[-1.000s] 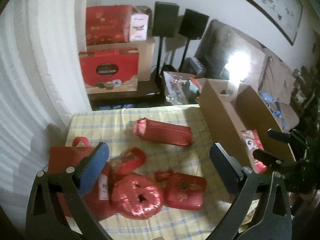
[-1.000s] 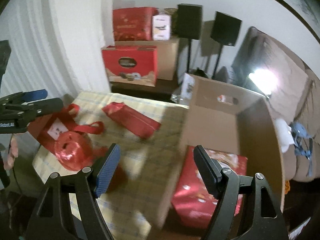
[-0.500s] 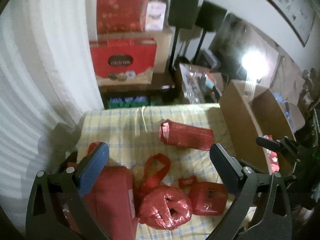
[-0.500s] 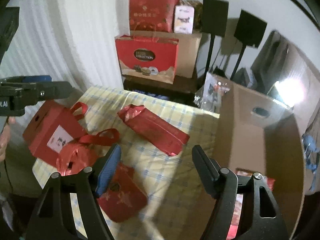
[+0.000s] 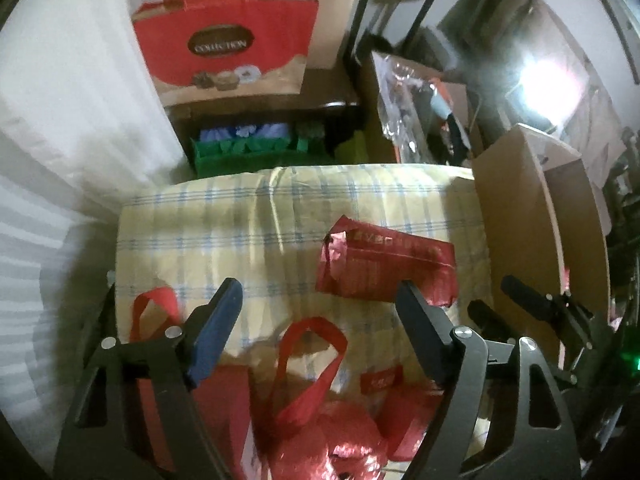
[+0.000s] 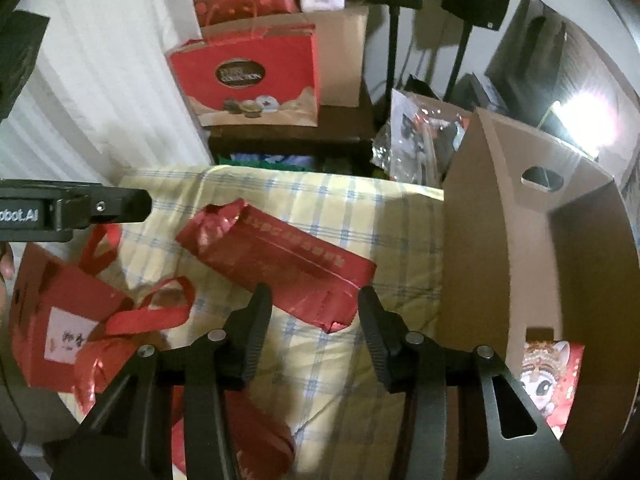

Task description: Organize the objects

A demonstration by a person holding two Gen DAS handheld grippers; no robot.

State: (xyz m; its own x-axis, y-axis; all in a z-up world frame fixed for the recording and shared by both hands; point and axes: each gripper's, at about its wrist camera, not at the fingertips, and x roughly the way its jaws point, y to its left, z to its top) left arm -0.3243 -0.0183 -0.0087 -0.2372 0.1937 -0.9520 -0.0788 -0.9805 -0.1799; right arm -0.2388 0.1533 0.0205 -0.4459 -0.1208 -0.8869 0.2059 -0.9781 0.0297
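The table (image 6: 340,200) with its yellow checked cloth fills the middle of both views, and everything in play is red. Hard against its right edge stands the big cardboard box (image 6: 500,240), open at the top, with a red printed packet (image 6: 556,384) showing a cartoon face down inside it.

On the cloth, the largest piece is the red gift bag (image 6: 52,320) at the left, lying flat with a white label on its face and its red loop handles (image 5: 308,364) flopped out toward the centre. Next, the long red foil package (image 6: 280,264) lies on its side mid-table, one crumpled end toward the far left, the other end pointing at the box but clear of it. Down at the near edge sits a shiny red foil bundle (image 5: 344,440), touching the bag's handles, and just beside it a small red pouch (image 5: 412,412), partly hidden behind a finger.

The left gripper (image 5: 318,320) hovers over the bag handles, jaws spread wide with nothing between them. The right gripper (image 6: 314,328) hangs just short of the long package's near end, jaws apart at a moderate gap, also holding nothing.

Behind the table, a red chocolate carrier bag (image 6: 248,80) stands on a low dark shelf.
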